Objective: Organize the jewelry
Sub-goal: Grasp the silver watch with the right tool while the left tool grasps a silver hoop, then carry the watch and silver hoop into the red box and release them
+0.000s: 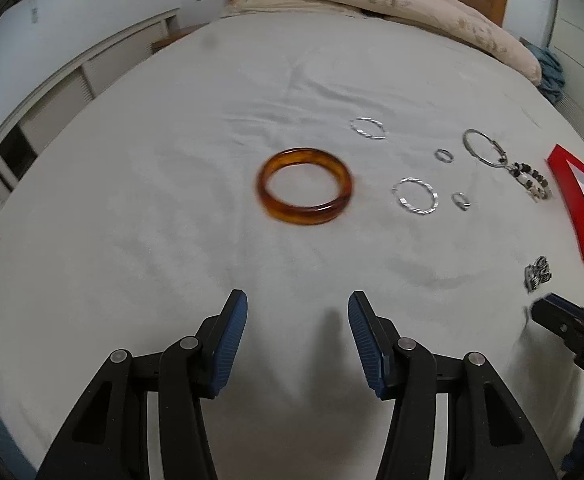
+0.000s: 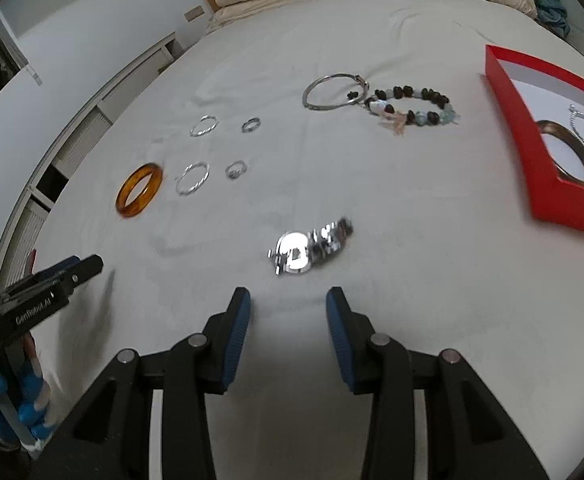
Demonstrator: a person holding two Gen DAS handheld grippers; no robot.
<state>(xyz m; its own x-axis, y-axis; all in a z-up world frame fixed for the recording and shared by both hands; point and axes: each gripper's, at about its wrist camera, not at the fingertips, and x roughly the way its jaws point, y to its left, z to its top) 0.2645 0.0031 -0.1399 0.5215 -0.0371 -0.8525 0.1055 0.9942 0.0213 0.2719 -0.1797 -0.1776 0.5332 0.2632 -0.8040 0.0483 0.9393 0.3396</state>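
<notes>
From my left wrist camera, the left gripper [image 1: 298,304] has its fingers released and empty over the white bed [image 1: 172,208]; the amber bangle [image 1: 305,191] lies just beyond, silver hoops [image 1: 415,201] farther right. From my right wrist camera, the right gripper [image 2: 289,302] is likewise spread and empty, a silver watch [image 2: 310,249] near ahead, a beaded bracelet [image 2: 412,108] farther, and a red box [image 2: 508,92] at right holding a dark bangle [image 2: 568,154].
</notes>
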